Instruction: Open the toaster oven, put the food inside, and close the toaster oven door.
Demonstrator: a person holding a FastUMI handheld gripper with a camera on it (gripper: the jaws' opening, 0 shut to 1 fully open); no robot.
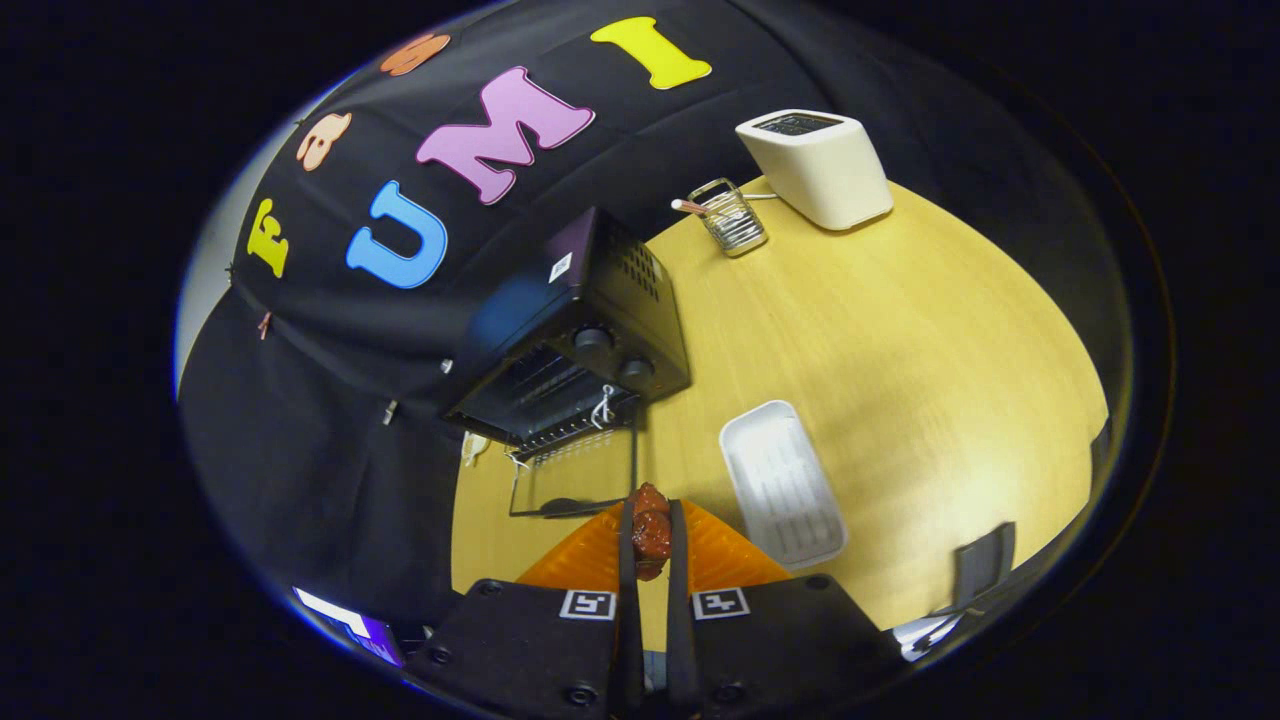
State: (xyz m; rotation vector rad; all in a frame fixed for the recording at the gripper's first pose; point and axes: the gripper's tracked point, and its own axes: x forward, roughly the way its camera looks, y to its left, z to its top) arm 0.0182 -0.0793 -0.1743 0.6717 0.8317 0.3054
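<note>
— Food first: where is it?

— Food (651, 530) sits pinched in the gripper (651, 548), a dark red, glossy lump with both fingers (627, 560) pressing its sides, so the jaws are closed on it (only a narrow slot shows between them lower down).

— And the toaster oven?

— Toaster oven (585, 330) stands beyond the fingers, at the table's far edge against the black cloth wall. It is black, with two round knobs (612, 354) on its front panel. Its glass door (573, 478) is dropped open and lies flat toward the gripper, with a thin wire frame showing around the pane. The rack inside can be made out, though the cavity is dark.

— How close is the food to the opening?

— It is held just in front of the lowered door's near edge, not yet inside the oven.

— What else is on the table?

— The wooden table (900, 330) carries a white ribbed tray (782, 482) just beside the fingers, between them and the open middle of the tabletop. Near the far corner stands a cream-white toaster (818, 165), and next to it a small wire basket (732, 218) with something thin and pinkish sticking out (too small to tell what).

— Anything under the gripper?

— An orange ridged surface (720, 555) spreads out on either side of the fingers, just beneath the food.
</note>
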